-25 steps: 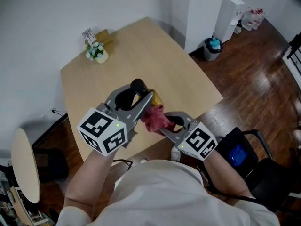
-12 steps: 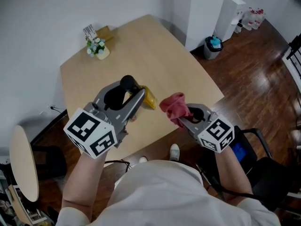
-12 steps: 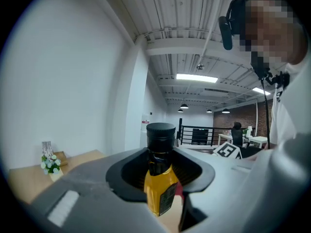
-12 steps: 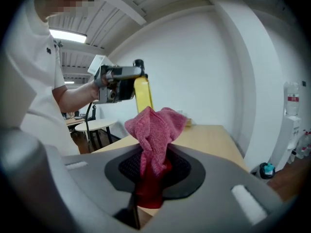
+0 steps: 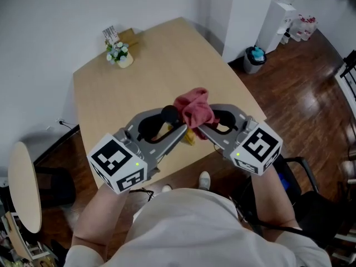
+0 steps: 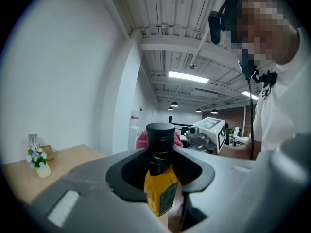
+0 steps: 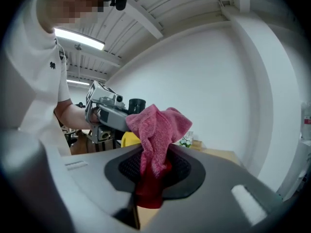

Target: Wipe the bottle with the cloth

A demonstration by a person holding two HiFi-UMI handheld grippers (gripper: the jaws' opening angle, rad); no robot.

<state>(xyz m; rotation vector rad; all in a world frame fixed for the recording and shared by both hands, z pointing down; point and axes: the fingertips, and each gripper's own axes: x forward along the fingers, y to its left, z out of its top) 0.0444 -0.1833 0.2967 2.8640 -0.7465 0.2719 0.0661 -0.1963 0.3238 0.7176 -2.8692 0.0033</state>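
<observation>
From where I stand I count 2 grippers, the left gripper (image 5: pixel 176 125) and the right gripper (image 5: pixel 201 119). There is 1 bottle (image 6: pixel 159 191), 1 cloth (image 5: pixel 193 107), 1 wooden table (image 5: pixel 167 60), 1 pot of flowers (image 5: pixel 118 54), 1 round side table (image 5: pixel 25 193), 1 water dispenser (image 5: pixel 281 10) and 1 bin (image 5: pixel 254 57).

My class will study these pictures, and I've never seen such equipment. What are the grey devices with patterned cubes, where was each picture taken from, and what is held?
No robot here: a person holds a grey two-jaw tool in each hand; the cubes belong to them. One picture looks down from a camera on the person's head; the others come from cameras riding on each tool. The left hand-held gripper is shut on a yellow bottle with a black cap. The right hand-held gripper pinches a pink cloth close beside that cap. Below is a light wooden table with a small pot of flowers.
</observation>
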